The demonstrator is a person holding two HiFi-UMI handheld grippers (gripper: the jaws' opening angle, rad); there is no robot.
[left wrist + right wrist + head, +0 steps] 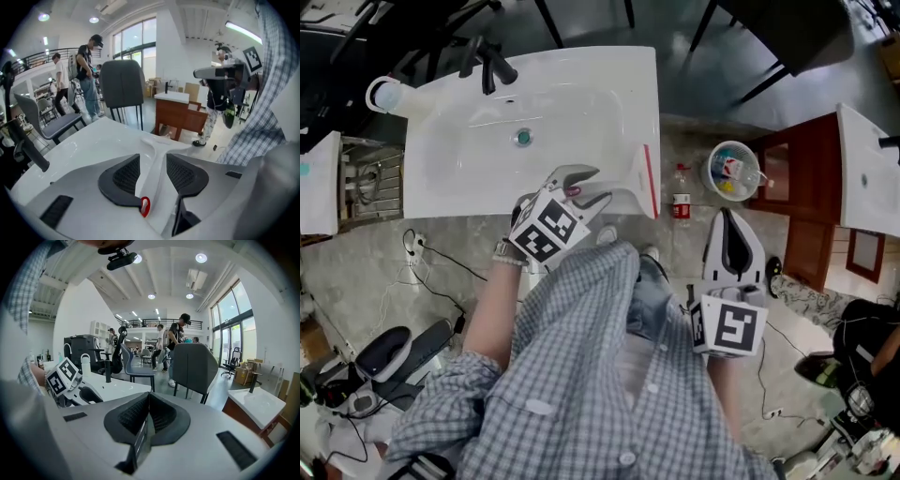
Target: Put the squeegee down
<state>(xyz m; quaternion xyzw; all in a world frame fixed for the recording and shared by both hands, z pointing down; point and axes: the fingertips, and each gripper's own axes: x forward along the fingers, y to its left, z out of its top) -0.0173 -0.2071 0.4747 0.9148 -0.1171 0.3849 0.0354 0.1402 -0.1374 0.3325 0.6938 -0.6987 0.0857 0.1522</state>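
Observation:
The squeegee (645,180), white with a red blade edge, lies flat on the white sink counter (441,187) near its right front corner. In the left gripper view its white handle (158,146) runs away from me on the counter, ending in a red hanging loop (145,206). My left gripper (589,186) hovers just above the handle with its jaws open on either side of it (153,174), and the pads do not touch it. My right gripper (728,225) is held off to the right over the floor, jaws shut with nothing in them (147,416).
A black faucet (492,64) and the basin drain (523,138) sit further back on the counter. On the floor to the right stand a small red-labelled bottle (681,202) and a white bucket (733,171), beside a wooden cabinet (797,187). Cables trail at the left. People and a grey chair (123,84) stand beyond.

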